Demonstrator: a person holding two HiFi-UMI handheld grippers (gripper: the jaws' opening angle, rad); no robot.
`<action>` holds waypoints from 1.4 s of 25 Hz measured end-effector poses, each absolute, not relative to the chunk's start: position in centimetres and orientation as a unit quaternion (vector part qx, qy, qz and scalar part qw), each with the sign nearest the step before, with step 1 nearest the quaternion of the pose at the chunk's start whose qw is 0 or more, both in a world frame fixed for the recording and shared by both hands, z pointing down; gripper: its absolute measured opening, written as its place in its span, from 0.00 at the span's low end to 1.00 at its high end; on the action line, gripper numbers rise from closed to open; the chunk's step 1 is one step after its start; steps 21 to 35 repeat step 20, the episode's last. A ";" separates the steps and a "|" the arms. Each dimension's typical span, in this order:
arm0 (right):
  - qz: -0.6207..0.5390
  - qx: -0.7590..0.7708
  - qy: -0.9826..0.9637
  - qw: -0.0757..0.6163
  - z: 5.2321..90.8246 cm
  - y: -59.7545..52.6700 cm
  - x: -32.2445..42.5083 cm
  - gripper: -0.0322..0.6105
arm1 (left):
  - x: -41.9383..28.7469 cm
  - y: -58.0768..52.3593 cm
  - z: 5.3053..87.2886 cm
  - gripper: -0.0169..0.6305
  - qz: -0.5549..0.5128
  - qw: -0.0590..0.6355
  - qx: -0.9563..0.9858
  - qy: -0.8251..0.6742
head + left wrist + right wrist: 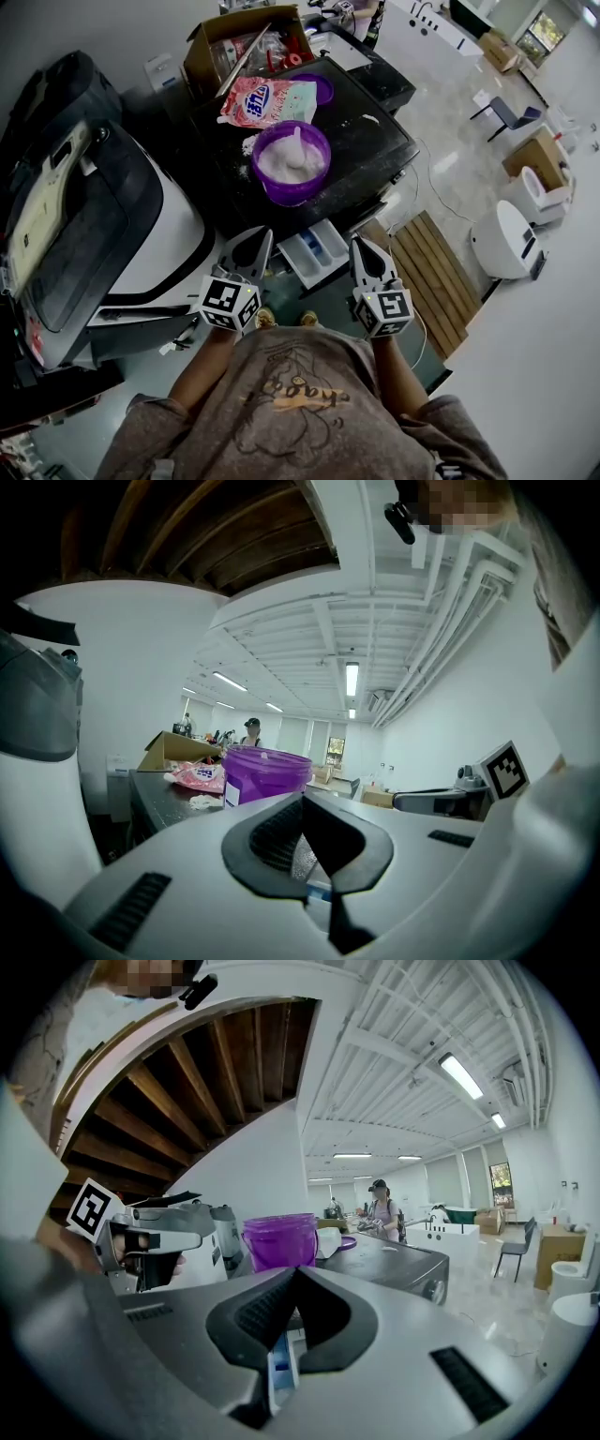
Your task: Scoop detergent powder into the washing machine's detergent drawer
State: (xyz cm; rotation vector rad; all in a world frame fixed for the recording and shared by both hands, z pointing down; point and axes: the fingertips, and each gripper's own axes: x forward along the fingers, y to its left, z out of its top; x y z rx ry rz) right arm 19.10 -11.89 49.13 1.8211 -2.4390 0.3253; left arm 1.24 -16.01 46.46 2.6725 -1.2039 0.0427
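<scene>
A white machine with a dark lid (178, 234) stands at far left, beside the black-topped washing machine (366, 141). The person's left gripper (262, 235) is held just off the washing machine's front edge, near its left front corner. Its fingers (267, 836) are closed tip to tip with nothing between them. Just to its right, the white detergent drawer (300, 257) is pulled out from the front, showing a blue compartment inside. Behind the drawer, on the middle of the top, sits the purple bucket (292, 193) of white powder (275, 165), with a white scoop (298, 148) resting in it. A pink-and-white detergent bag (267, 101) lies behind the bucket, and a purple lid (324, 89) lies beside the bag. An open cardboard box (211, 47) is at the back left corner. Specks of spilled powder dot the top around the bucket. The right gripper (359, 243) is level with the drawer's right side. Its fingers (253, 1316) are likewise shut and empty. Wooden slats (431, 262) lie on the floor farther right.
</scene>
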 end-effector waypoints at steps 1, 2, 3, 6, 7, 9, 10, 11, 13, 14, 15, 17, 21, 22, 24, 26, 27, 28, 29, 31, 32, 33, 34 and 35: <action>0.106 0.594 -0.796 0.038 49.0 -11.9 19.2 0.05 | 1.2 -16.0 46.4 0.05 0.014 0.106 0.906 -0.409; 0.105 0.594 -0.797 0.038 48.9 -12.0 19.3 0.05 | 1.2 -16.0 46.4 0.05 0.014 0.106 0.906 -0.409; 0.104 0.593 -0.798 0.039 48.7 -12.0 19.3 0.05 | 1.2 -16.0 46.4 0.05 0.015 0.108 0.906 -0.410; 0.100 0.590 -0.800 0.041 48.4 -12.2 19.4 0.05 | 1.1 -16.0 46.6 0.05 0.015 0.112 0.904 -0.412; 0.099 0.590 -0.800 0.042 48.4 -12.2 19.4 0.05 | 1.1 -16.1 46.6 0.05 0.015 0.112 0.904 -0.413; 0.097 0.589 -0.801 0.041 48.3 -12.4 19.5 0.05 | 1.0 -16.2 46.7 0.05 0.016 0.113 0.903 -0.414; 0.096 0.588 -0.802 0.041 48.2 -12.5 19.5 0.05 | 0.9 -16.2 46.7 0.05 0.016 0.114 0.903 -0.414; 0.095 0.587 -0.803 0.042 48.2 -12.5 19.4 0.05 | 0.8 -16.2 46.7 0.05 0.016 0.115 0.902 -0.415; 0.094 0.584 -0.805 0.043 48.0 -12.6 19.2 0.05 | 0.6 -16.3 46.7 0.05 0.015 0.116 0.901 -0.418; 0.093 0.582 -0.806 0.044 47.9 -12.6 19.2 0.05 | 0.5 -16.3 46.6 0.05 0.014 0.116 0.900 -0.419; 0.092 0.581 -0.807 0.043 47.8 -12.7 19.2 0.05 | 0.4 -16.4 46.6 0.05 0.014 0.117 0.900 -0.420; 0.091 0.581 -0.808 0.043 47.7 -12.7 19.2 0.05 | 0.3 -16.4 46.4 0.05 0.014 0.117 0.899 -0.421; 0.090 0.580 -0.808 0.042 47.6 -12.6 19.3 0.05 | 0.1 -16.5 46.3 0.05 0.014 0.119 0.898 -0.424; 0.090 0.580 -0.808 0.042 47.6 -12.6 19.3 0.05 | 0.1 -16.5 46.3 0.05 0.014 0.119 0.898 -0.424; 0.090 0.580 -0.808 0.042 47.6 -12.6 19.3 0.05 | 0.1 -16.5 46.3 0.05 0.014 0.119 0.898 -0.424; 0.090 0.580 -0.808 0.042 47.6 -12.6 19.3 0.05 | 0.1 -16.5 46.3 0.05 0.014 0.119 0.898 -0.424; 0.090 0.580 -0.808 0.042 47.6 -12.6 19.3 0.05 | 0.1 -16.5 46.3 0.05 0.014 0.119 0.898 -0.424; 0.090 0.580 -0.808 0.042 47.6 -12.6 19.3 0.05 | 0.1 -16.5 46.3 0.05 0.014 0.119 0.898 -0.424; 0.090 0.580 -0.808 0.042 47.6 -12.6 19.3 0.05 | 0.1 -16.5 46.3 0.05 0.014 0.119 0.898 -0.424; 0.090 0.580 -0.808 0.042 47.6 -12.6 19.3 0.05 | 0.1 -16.5 46.3 0.05 0.014 0.119 0.898 -0.424; 0.090 0.580 -0.808 0.042 47.6 -12.6 19.3 0.05 | 0.1 -16.5 46.3 0.05 0.014 0.119 0.898 -0.424; 0.090 0.580 -0.808 0.042 47.6 -12.6 19.3 0.05 | 0.1 -16.5 46.3 0.05 0.014 0.119 0.898 -0.424; 0.090 0.580 -0.808 0.042 47.6 -12.6 19.3 0.05 | 0.1 -16.5 46.3 0.05 0.014 0.119 0.898 -0.424; 0.090 0.580 -0.808 0.042 47.6 -12.6 19.3 0.05 | 0.1 -16.5 46.3 0.05 0.014 0.119 0.898 -0.424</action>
